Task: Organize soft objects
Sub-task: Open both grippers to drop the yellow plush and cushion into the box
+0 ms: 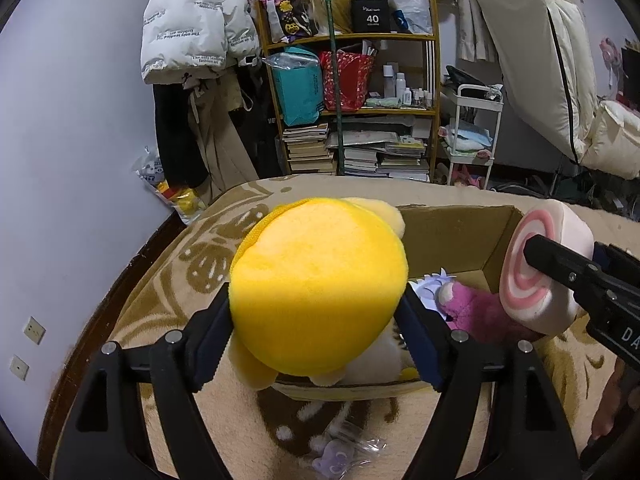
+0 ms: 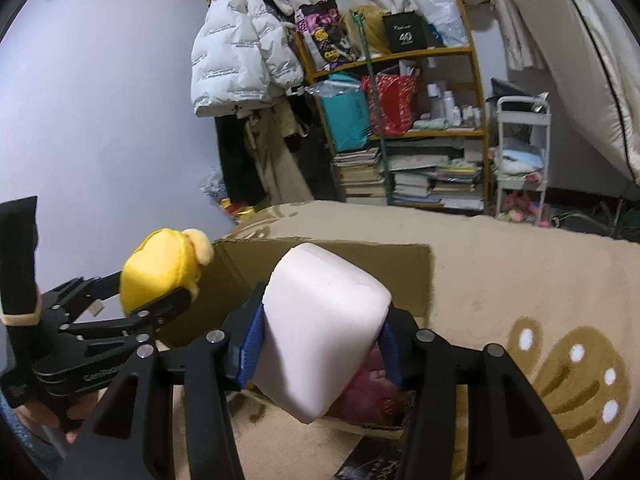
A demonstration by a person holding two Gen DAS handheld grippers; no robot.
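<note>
My left gripper (image 1: 318,320) is shut on a yellow plush toy (image 1: 320,284) and holds it above the near left corner of an open cardboard box (image 1: 452,236). It also shows in the right wrist view (image 2: 160,276). My right gripper (image 2: 320,340) is shut on a white and pink swirl roll cushion (image 2: 324,328), held over the box; the cushion shows in the left wrist view (image 1: 540,268). A pink plush (image 1: 476,312) and a pale purple item (image 1: 432,284) lie inside the box.
The box stands on a beige patterned blanket (image 2: 520,280) on a bed. A small purple item in clear wrap (image 1: 340,456) lies on the blanket near me. A cluttered bookshelf (image 1: 352,108), hanging coats (image 1: 192,28) and a white trolley (image 1: 472,136) stand behind.
</note>
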